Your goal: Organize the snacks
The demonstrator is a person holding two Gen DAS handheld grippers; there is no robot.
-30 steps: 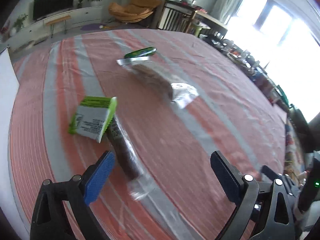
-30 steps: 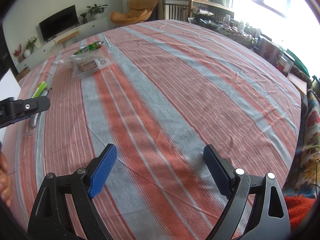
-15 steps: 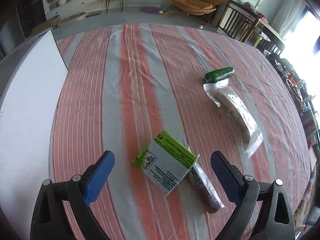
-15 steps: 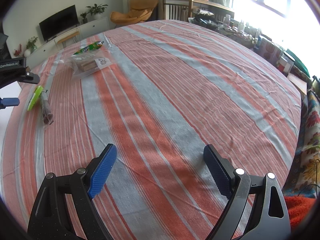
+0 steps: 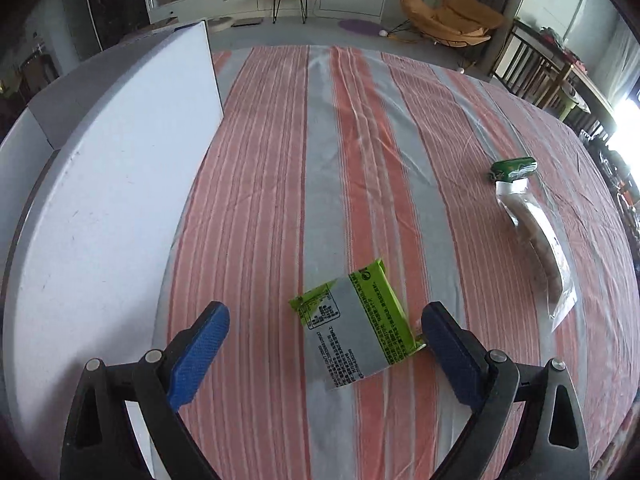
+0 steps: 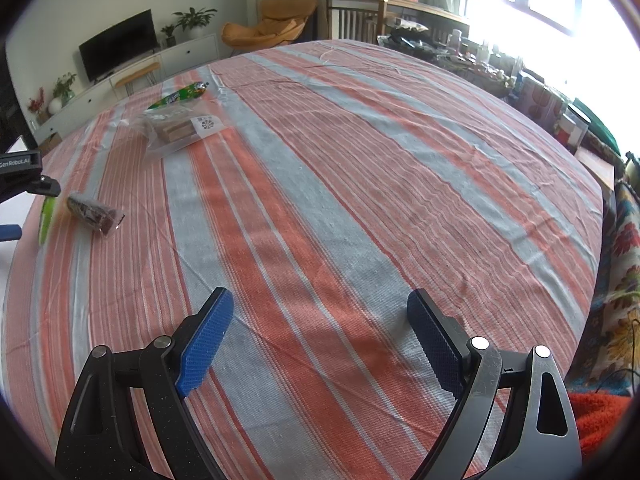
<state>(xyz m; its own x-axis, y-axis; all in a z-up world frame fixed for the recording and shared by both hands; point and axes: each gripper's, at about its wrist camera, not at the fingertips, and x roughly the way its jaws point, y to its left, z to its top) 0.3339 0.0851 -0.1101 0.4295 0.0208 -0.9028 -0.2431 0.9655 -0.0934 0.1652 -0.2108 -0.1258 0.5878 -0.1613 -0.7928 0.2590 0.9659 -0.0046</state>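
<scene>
Left wrist view showed the task barely begun: no snack was gathered or held. The left gripper (image 5: 324,344) hung with its jaws wide apart over a green and silver packet (image 5: 354,334), which lay flat, printed back up, near the surface's (image 5: 260,184) edge beside a white board (image 5: 108,184). A dark snack in clear wrap (image 6: 94,212) lay just beside it. Toward the far edge a clear bag of biscuits (image 5: 534,236) touched a green candy wrapper (image 5: 514,169). The right gripper (image 6: 316,340), jaws also apart, hovered over bare striped cloth, well apart from every snack. All four looked left to sort.
</scene>
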